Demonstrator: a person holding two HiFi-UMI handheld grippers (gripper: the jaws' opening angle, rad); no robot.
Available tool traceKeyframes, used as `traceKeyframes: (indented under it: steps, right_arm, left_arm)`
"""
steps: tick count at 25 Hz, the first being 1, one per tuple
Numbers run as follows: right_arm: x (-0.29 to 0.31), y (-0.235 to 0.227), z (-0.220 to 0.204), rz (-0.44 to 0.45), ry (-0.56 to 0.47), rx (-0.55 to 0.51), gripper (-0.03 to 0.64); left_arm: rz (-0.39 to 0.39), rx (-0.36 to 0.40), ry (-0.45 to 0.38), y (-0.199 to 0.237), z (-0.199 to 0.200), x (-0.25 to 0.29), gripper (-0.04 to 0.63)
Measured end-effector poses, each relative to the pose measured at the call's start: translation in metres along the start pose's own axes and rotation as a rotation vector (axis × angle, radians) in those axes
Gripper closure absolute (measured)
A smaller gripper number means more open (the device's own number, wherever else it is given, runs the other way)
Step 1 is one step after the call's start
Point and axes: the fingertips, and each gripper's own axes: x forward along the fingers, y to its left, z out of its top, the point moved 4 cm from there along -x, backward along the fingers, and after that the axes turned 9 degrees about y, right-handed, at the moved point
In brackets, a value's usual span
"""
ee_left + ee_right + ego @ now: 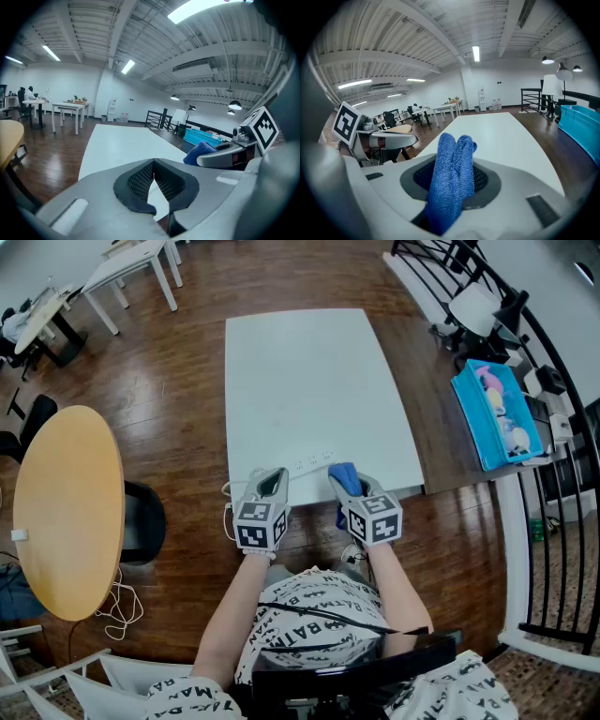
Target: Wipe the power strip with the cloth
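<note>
A white power strip (309, 465) lies along the near edge of the white table (314, 381), partly hidden by both grippers. My right gripper (345, 480) is shut on a folded blue cloth (342, 474), which sticks up between its jaws (452, 180). The cloth (200, 151) also shows in the left gripper view. My left gripper (272, 482) is shut and empty, held level over the strip's left end, its jaw tips (154, 187) meeting.
A round wooden table (66, 507) stands at the left with a white cable (117, 601) on the floor beside it. A blue bin (497, 413) sits by the black railing (562, 465) at the right. White desks (127, 268) stand at the far left.
</note>
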Motion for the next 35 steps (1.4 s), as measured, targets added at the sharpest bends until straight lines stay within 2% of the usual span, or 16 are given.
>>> traceKeyframes:
  steps: [5,7,8,11,16,20,23,31,35]
  right_arm:
    - [0.001,-0.001,-0.001,-0.001,0.002,0.004,0.485]
    - [0.002,-0.001,-0.002,-0.001,0.010,0.008,0.485]
    - [0.003,-0.002,-0.002,-0.001,0.013,0.009,0.485]
    - [0.005,-0.006,-0.003,-0.005,0.022,0.020,0.486]
    - [0.008,-0.014,-0.006,-0.017,0.036,0.059,0.486]
    - [0.014,-0.014,-0.009,-0.026,0.044,0.091,0.486]
    - [0.016,-0.014,-0.014,-0.039,0.051,0.117,0.486]
    - [0.014,-0.022,-0.021,-0.086,0.070,0.166,0.486]
    - [0.010,-0.027,-0.022,-0.101,0.073,0.173,0.486]
  left_arm:
    - [0.000,0.006,-0.001,0.003,-0.005,0.002,0.592]
    - [-0.004,0.030,0.028,0.009,-0.013,0.007,0.586]
    - [-0.008,0.051,0.055,0.012,-0.020,0.011,0.563]
    - [-0.025,0.135,0.152,0.025,-0.042,0.026,0.426]
    - [-0.047,0.328,0.302,0.041,-0.066,0.055,0.257]
    - [-0.084,0.474,0.401,0.054,-0.080,0.080,0.242]
    - [-0.128,0.546,0.454,0.058,-0.088,0.096,0.243]
    - [-0.224,0.608,0.477,0.051,-0.086,0.118,0.244]
    - [-0.256,0.616,0.484,0.047,-0.089,0.120,0.302]
